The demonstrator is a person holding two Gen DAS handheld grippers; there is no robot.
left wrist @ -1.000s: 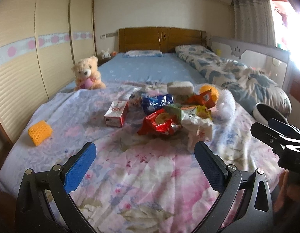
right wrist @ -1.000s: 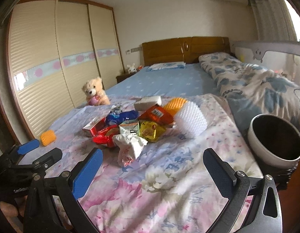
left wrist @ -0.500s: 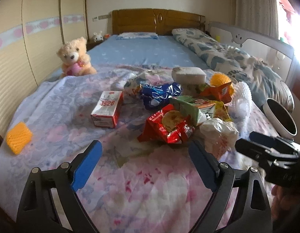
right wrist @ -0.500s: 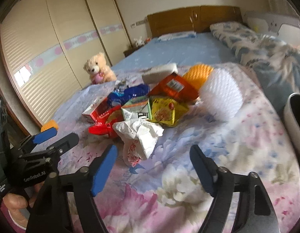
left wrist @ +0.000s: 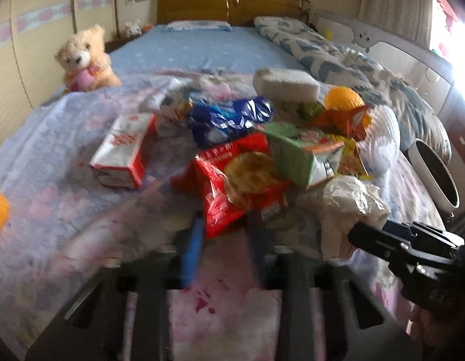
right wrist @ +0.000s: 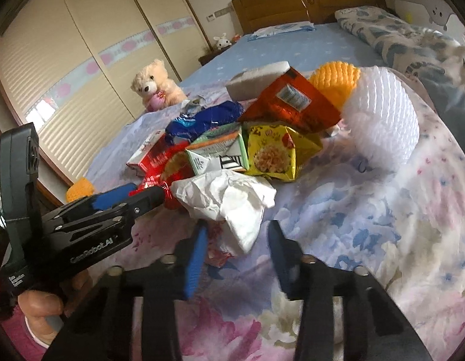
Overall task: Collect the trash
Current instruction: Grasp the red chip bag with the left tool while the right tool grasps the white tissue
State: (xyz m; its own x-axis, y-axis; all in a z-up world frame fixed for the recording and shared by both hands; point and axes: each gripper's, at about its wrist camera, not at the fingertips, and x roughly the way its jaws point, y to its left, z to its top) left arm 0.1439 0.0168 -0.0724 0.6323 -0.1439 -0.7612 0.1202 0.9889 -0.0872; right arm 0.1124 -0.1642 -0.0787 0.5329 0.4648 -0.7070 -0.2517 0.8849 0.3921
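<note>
Left gripper (left wrist: 224, 240) jaws closing around red wrapper (left wrist: 232, 186) corner; contact unclear through blur. Right gripper (right wrist: 237, 251) jaws closing about white crumpled paper (right wrist: 229, 201). Only left view shows bin (left wrist: 437, 174) at bed's right edge.

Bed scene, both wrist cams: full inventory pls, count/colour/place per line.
red snack bag: 1, red, pile front, between the closing left jaws
crumpled paper: 1, white, pile front, just ahead of the closing right jaws
blue wrapper: 1, blue, pile back
green carton: 1, green-white, pile centre
yellow packet: 1, yellow, right of carton
orange packet: 1, orange, behind yellow packet
red-white box: 1, pile left
foam net: 1, white, pile right
bin: 1, white, beside bed
teddy bear: 1, beige, bed's left
left gripper
right gripper
</note>
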